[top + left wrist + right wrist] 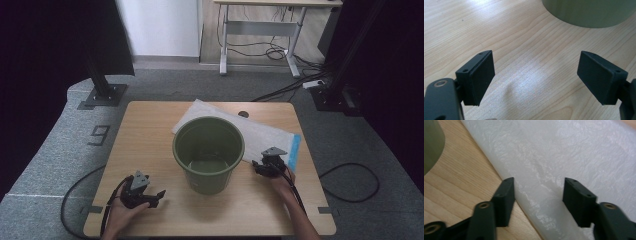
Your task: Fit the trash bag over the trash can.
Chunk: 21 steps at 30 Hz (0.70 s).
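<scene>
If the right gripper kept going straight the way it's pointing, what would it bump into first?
Probably the white plastic bag. The right gripper points down at the bag's near edge, its half-open jaws straddling it, with nothing between them and the bag. The green bucket sits off to the side.

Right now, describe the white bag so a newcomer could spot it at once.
Start at the green bucket in the middle of the wooden table. Behind it and to its right lies the white bag, flat and crinkly. It alone has a blue strip along its right end.
</scene>
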Available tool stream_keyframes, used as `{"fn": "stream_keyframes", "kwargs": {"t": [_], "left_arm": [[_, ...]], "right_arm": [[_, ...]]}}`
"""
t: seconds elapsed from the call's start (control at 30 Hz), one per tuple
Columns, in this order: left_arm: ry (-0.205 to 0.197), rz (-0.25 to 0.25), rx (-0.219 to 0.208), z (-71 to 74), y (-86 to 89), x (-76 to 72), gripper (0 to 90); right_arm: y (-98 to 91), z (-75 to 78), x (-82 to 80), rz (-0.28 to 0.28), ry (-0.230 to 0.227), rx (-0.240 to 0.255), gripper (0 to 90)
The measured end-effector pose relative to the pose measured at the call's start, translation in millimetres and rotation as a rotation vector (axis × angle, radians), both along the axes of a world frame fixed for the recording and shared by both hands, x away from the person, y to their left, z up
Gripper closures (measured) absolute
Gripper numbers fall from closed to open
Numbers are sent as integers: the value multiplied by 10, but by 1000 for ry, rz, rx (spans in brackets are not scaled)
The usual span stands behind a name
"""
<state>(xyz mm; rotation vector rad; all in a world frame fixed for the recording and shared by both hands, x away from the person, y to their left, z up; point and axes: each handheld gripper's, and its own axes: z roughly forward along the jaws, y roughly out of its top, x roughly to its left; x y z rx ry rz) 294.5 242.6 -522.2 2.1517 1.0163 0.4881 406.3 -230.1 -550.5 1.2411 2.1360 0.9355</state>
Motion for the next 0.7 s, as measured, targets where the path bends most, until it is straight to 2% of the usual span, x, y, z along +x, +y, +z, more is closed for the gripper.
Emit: {"fn": "stream_keyframes", "kwargs": {"t": [0.07,0.1,0.13,0.17,0.27,0.3,0.37,0.5,0.63,0.7], "left_arm": [[1,6,4,-8,6,8,147],[0,10,19,-14,9,9,147],[0,10,19,-14,9,9,147],[-1,14,29,-13,12,4,147],[-7,24,23,-3,37,-10,148],[-7,26,13,-4,47,-11,150],[-5,28,15,-8,42,-12,150],[-10,20,16,-1,31,-24,150],[-10,23,9,0,54,-25,152],[-7,23,9,-7,56,-25,153]], "right_arm": [[-68,3,32,26,34,51,650],[-116,8,40,8,47,68,796],[-116,8,40,8,47,68,796],[-149,12,36,1,58,79,871],[-168,16,-2,-7,57,74,889],[-182,4,-92,0,51,82,890],[-188,3,-137,0,54,87,890],[-258,10,-500,8,69,98,890],[-379,20,-853,-26,73,113,890],[-416,26,-980,-38,72,117,890]]}}
